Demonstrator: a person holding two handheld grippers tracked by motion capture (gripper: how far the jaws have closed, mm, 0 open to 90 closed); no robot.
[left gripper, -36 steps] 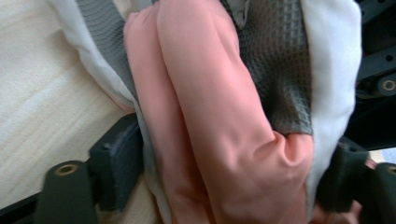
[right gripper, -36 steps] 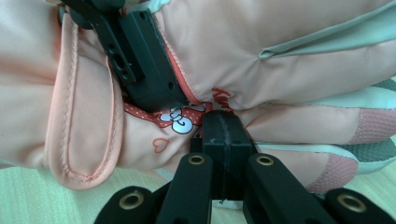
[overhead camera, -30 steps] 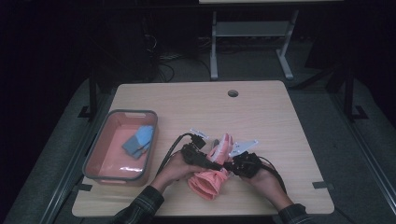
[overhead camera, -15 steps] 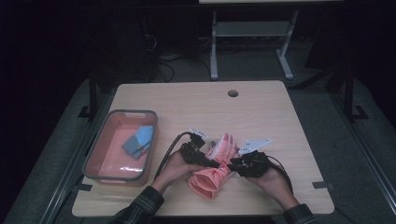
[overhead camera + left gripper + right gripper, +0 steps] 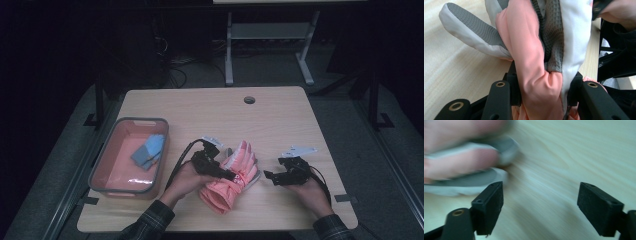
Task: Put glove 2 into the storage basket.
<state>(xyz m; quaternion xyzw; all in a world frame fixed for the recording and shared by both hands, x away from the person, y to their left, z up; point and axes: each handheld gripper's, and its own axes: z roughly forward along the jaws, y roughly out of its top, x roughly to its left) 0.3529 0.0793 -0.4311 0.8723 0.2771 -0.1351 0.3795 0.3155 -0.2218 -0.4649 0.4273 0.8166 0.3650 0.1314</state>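
Two grippers at work on one pink glove, near the table's front edge.

Left gripper (image 5: 227,175) has just narrowed its jaws and now pinches the bunched pink glove (image 5: 231,178) mid-body. Right gripper (image 5: 267,176) has just spread its jaws wide; nothing lies between them, and it sits just beside the glove's fingertips on the table (image 5: 280,120).

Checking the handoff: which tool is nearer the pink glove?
Left. The left tool is clamped on the pink glove; the right tool sits open beside it, apart.
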